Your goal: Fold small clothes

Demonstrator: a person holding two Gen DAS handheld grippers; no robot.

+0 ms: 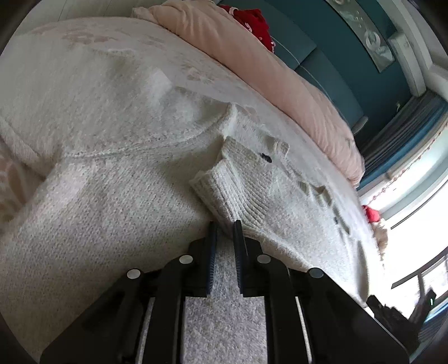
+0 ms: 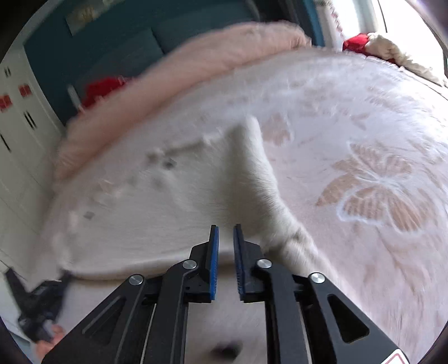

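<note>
A small cream knitted sweater [image 1: 117,179] lies spread on a bed. In the left wrist view its ribbed cuff [image 1: 232,182] is folded over the body, and my left gripper [image 1: 225,224] is shut on the edge of that sleeve. In the right wrist view the same sweater [image 2: 156,218] shows blurred, with one sleeve [image 2: 252,168] running up the middle. My right gripper [image 2: 225,228] hangs just above the sweater with its jaws nearly together and a narrow gap between them; nothing visible is between them.
The bed cover [image 2: 378,182] is pale pink with butterfly patterns. A pink quilt [image 1: 252,56] is bunched along the far side, with red cloth [image 1: 257,22] behind it. A teal wall [image 1: 350,50] and a bright window [image 1: 420,210] lie beyond. White cupboards [image 2: 19,126] stand at left.
</note>
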